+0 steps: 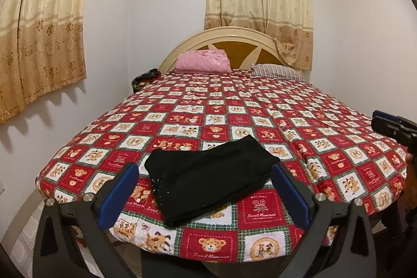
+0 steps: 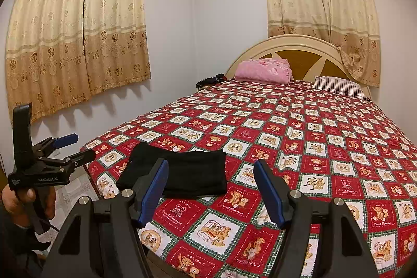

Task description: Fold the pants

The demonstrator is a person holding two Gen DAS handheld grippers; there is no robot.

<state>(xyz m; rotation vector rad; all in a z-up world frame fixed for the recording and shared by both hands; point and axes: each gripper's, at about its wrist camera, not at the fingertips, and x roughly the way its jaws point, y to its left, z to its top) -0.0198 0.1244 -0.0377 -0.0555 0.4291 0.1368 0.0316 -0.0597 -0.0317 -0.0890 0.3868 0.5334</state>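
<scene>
Already the black pants lie in a compact fold near the foot edge of the bed, seemingly finished, though seams are hard to read. Left tongs and right tongs hang wide and empty; any tidying should press flat, not tug. Pink bedding and a striped pillow sit well apart, obstructing nothing.

Black pants: plain dark fabric, folded into compact flat bundle, several layers stacked, edges fairly even. Lies flat on bed over red teddy-bear patchwork cover, near foot-end corner, turned at angle to bed edge. Few pale specks on one part. Nothing touching it
</scene>
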